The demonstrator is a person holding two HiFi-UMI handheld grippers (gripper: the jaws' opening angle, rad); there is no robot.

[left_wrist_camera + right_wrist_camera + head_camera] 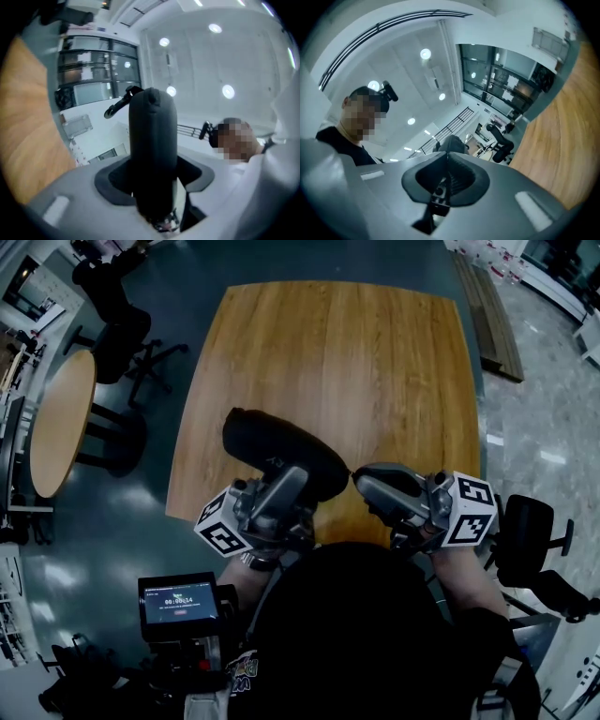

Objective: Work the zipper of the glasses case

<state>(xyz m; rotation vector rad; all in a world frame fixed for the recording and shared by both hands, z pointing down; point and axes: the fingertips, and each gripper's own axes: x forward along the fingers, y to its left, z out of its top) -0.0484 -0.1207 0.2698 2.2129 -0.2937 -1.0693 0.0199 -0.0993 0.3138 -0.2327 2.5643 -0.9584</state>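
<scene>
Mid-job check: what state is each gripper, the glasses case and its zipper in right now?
Left gripper: shut on the glasses case, across its body.
Right gripper: shut on the zipper pull at the case's end.
Glasses case: held by both grippers, over the wooden table.
Zipper: how far it is run cannot be told.

The person wears a black top (394, 652). The left claw (298, 474) and right claw (364, 482) have smooth grey shells and black ribbed pads (464, 180). Each carries a white cube (222, 526) printed with black square markers.
</scene>
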